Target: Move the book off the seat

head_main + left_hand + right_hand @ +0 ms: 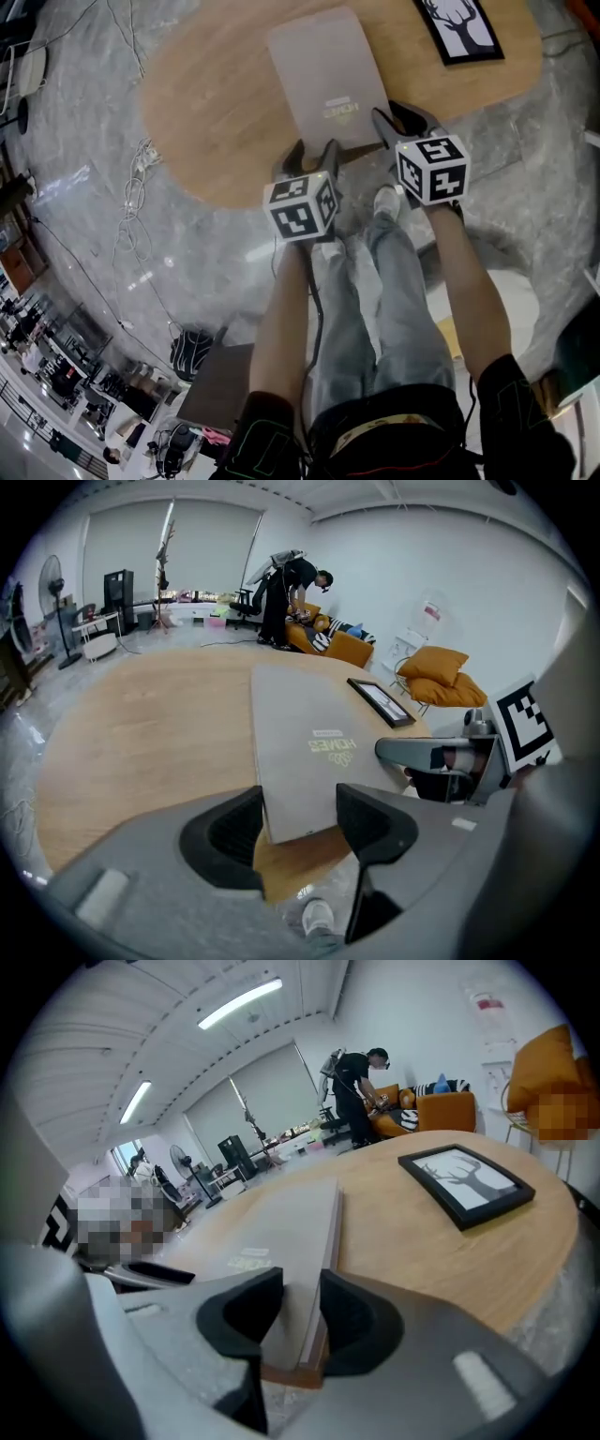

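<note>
Both sets of jaws released around near edge of book (323, 80).
Lay flat on surface (216, 112), long axis straight ahead of left gripper (312, 155) and right gripper (398, 127).

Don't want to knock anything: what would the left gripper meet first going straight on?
Probably the grey book, whose near end already shows between the spread jaws of the left gripper; how high the gripper rides above it is unclear.

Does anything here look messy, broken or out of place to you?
Nothing looks spilled or damaged. Two small things stand out. The flat grey book lies with its near end close to the rim of the oval wooden table. A tangle of pale cables also sprawls loose on the grey stone floor beside the table.
</note>
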Action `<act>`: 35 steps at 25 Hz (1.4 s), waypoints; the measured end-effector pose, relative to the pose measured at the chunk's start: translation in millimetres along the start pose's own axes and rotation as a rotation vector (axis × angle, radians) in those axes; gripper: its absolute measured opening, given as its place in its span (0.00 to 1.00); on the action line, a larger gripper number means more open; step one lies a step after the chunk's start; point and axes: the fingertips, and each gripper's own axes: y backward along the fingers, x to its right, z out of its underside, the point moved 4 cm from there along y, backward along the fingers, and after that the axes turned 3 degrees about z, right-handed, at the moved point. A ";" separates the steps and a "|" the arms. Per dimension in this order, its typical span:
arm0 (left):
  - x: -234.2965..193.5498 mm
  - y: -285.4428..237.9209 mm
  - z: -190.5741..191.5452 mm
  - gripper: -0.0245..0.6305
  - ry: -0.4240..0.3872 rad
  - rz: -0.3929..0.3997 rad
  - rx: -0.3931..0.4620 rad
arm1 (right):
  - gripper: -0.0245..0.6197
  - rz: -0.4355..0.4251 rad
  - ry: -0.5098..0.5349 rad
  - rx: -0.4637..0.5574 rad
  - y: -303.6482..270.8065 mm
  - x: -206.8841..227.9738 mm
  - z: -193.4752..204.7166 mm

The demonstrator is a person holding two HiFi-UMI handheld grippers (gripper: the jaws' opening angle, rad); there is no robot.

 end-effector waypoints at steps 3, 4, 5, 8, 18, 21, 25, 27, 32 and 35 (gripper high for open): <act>-7.6 -10.4 -15.9 0.44 -0.015 0.015 0.042 | 0.24 0.027 0.054 0.028 -12.8 3.5 -16.4; -10.4 -11.7 -18.2 0.44 -0.028 0.031 0.043 | 0.25 0.041 0.075 0.029 -14.5 2.4 -18.5; -13.0 -12.2 -19.0 0.44 -0.045 0.047 0.035 | 0.25 0.057 0.094 0.023 -15.1 0.7 -19.0; -19.0 -11.0 -22.3 0.44 -0.131 0.062 -0.009 | 0.25 0.108 0.102 0.000 -11.7 -0.8 -19.4; -13.2 59.8 -100.2 0.13 -0.224 0.073 0.121 | 0.15 0.151 0.029 0.052 41.8 -34.6 -67.3; -23.1 94.2 -135.7 0.05 -0.161 0.039 0.191 | 0.05 0.117 0.092 0.078 55.9 -64.8 -111.2; -20.2 160.3 -197.0 0.05 -0.126 0.044 0.323 | 0.04 0.102 0.137 0.149 88.3 -97.9 -182.3; -18.1 198.4 -228.5 0.05 -0.112 0.028 0.409 | 0.04 0.097 0.144 0.210 108.0 -110.7 -219.1; -26.3 282.1 -270.0 0.05 -0.039 -0.060 0.572 | 0.04 0.040 0.038 0.371 153.4 -153.2 -289.1; -32.8 312.3 -299.9 0.05 -0.054 -0.078 0.655 | 0.04 0.019 -0.067 0.510 183.9 -182.7 -324.1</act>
